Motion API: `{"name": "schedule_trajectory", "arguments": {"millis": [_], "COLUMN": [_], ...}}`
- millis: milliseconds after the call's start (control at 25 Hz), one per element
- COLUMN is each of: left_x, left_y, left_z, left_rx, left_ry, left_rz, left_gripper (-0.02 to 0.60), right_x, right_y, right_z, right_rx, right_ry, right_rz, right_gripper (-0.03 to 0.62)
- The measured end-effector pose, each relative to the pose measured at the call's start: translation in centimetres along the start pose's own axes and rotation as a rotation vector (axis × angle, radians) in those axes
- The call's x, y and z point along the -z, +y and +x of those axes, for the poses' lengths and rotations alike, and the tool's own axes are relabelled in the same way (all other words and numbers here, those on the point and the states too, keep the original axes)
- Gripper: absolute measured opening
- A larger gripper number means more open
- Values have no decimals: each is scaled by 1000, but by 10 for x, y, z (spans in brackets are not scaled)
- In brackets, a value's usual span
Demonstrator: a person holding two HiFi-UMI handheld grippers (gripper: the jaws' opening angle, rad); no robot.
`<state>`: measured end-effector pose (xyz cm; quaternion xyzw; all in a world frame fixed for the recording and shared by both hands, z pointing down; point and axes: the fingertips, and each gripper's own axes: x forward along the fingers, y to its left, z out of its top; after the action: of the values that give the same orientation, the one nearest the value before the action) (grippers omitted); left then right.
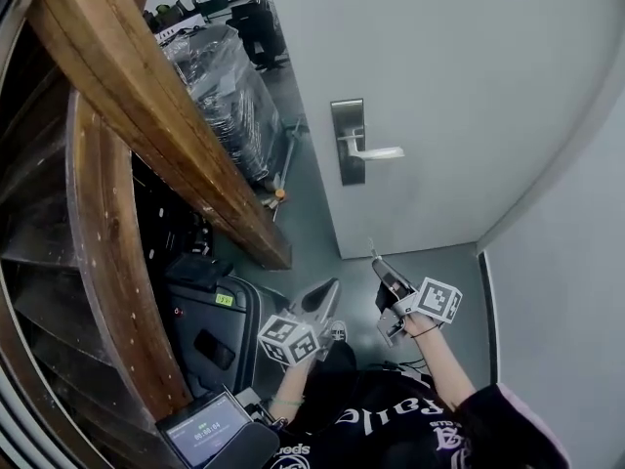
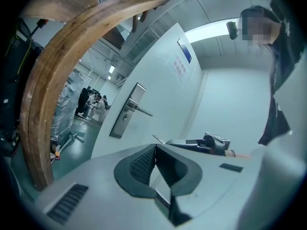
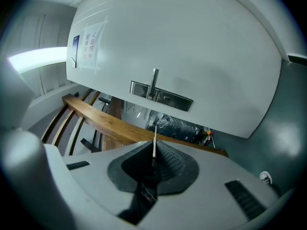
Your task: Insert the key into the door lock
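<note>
Two tongs are shown: the right tongs (image 3: 154, 153) are clamped on the key (image 3: 154, 140), its blade pointed toward the door lock (image 3: 163, 96), well apart; the left tongs (image 2: 155, 147) are pressed together on nothing.

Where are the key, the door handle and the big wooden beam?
key (image 3: 154, 142): right gripper view, on its thin blade.
door handle (image 1: 379, 151): head view, on the lever.
wooden beam (image 1: 146, 96): head view, on its broad side.

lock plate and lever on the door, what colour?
Silver metal, both lock plate and lever. Head view shows it best.
</note>
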<state>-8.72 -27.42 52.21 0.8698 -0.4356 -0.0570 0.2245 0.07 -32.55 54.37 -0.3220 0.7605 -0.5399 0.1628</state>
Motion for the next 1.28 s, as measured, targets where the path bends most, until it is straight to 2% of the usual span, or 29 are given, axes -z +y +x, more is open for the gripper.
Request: {"name": "schedule_trajectory", "arguments": {"millis": [280,440,560,840,1280], "left_x": [-37,-48,-51,-55,-56], "left_y": [53,78,89,117,131], "left_z": [34,46,49,46,42], "left_rx": [84,110,128,120,108], "left_ry": [34,46,61,73,74], "left_rz": [23,19,18,4,-17], "left_gripper": [5,5,5,5,5], "right_x": [-55,-83,-100,-119,-118], "right_y": [-5,-10,-16,-34,-32], "right_z": [86,125,148,180,189], "right_rx": [-15,-38,-57,-33,-85], "right_ry": [-130,-199,-223,-250,-245], "right_rz": [72,155,177,224,268], "right_gripper": [37,37,37,37,37]}}
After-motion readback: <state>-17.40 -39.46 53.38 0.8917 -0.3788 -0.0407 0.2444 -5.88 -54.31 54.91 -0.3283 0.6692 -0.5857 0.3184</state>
